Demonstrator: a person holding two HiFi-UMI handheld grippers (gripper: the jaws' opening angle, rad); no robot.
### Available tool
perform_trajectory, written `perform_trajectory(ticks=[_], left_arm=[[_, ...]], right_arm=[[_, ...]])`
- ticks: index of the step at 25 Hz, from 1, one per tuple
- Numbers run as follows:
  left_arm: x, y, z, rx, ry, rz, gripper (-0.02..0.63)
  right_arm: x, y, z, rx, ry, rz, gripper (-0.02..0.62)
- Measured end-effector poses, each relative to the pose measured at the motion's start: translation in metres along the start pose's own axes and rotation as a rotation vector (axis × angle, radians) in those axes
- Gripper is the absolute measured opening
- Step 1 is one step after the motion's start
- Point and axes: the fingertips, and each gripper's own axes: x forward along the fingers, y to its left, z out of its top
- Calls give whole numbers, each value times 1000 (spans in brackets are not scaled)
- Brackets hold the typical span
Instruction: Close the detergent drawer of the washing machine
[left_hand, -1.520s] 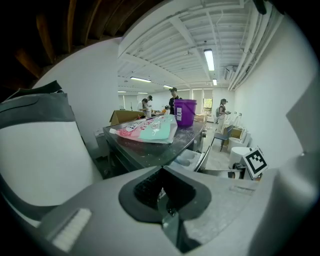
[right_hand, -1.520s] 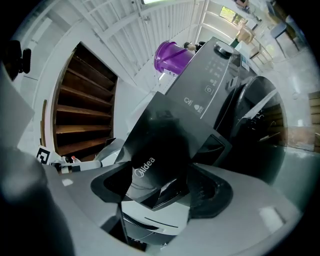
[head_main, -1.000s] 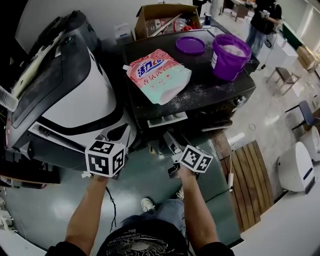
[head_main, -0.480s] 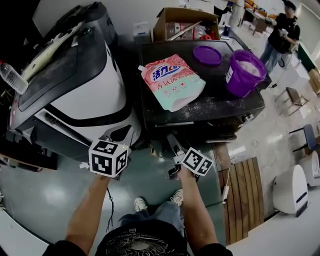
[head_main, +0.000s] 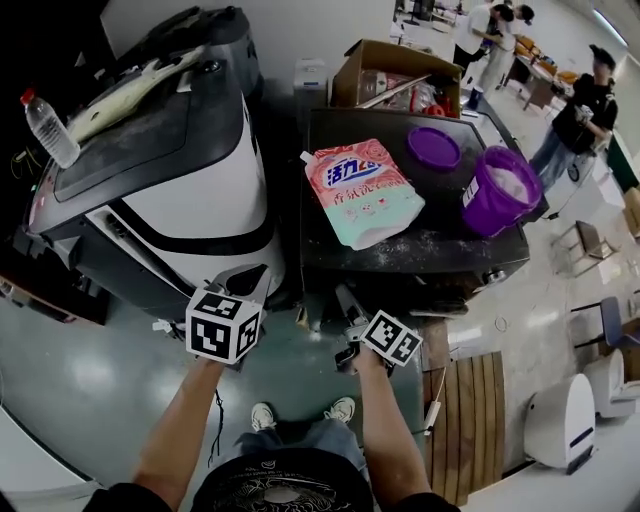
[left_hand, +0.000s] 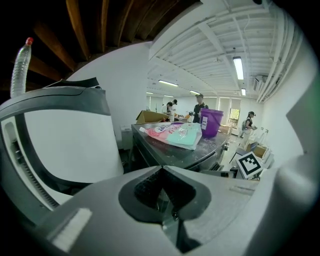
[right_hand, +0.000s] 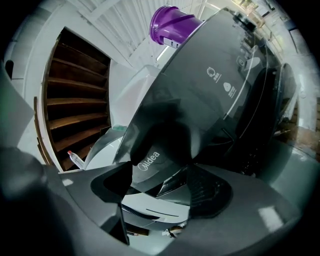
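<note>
The dark washing machine (head_main: 420, 250) stands ahead of me, with a pink-and-green detergent pouch (head_main: 365, 190) lying on its top. My right gripper (head_main: 345, 300) reaches toward its front, just under the top's edge. In the right gripper view its jaws (right_hand: 160, 175) stand open. The grey drawer front (right_hand: 150, 160) with its logo sits right ahead, between them; I cannot tell if it touches. My left gripper (head_main: 248, 278) hangs to the left of the machine, jaws shut (left_hand: 161, 169) with nothing in them. In the head view the drawer itself is hard to make out.
A purple bucket (head_main: 500, 195) and its lid (head_main: 435, 148) sit on the machine's top, a cardboard box (head_main: 390, 75) behind. A large white-and-black appliance (head_main: 170, 190) with a bottle (head_main: 48, 125) fills the left. A wooden slatted board (head_main: 475, 410) lies right; people (head_main: 590, 105) stand beyond.
The head view has swung, so the machine sits lower and further right. My right gripper has edged a little closer to the machine's front. The left gripper has rolled slightly in place.
</note>
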Motion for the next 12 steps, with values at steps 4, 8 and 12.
perform_trajectory(ticks=[4, 8, 12], left_arm=[[-6, 5, 4, -23, -22, 12, 0], [-8, 3, 6, -43, -39, 7, 0], [-12, 0, 8, -49, -49, -11, 0]], right_arm=[[-2, 1, -1, -14, 25, -27, 344], [-13, 7, 3, -67, 26, -43, 324], [-24, 23, 13, -125, 10, -47, 322]])
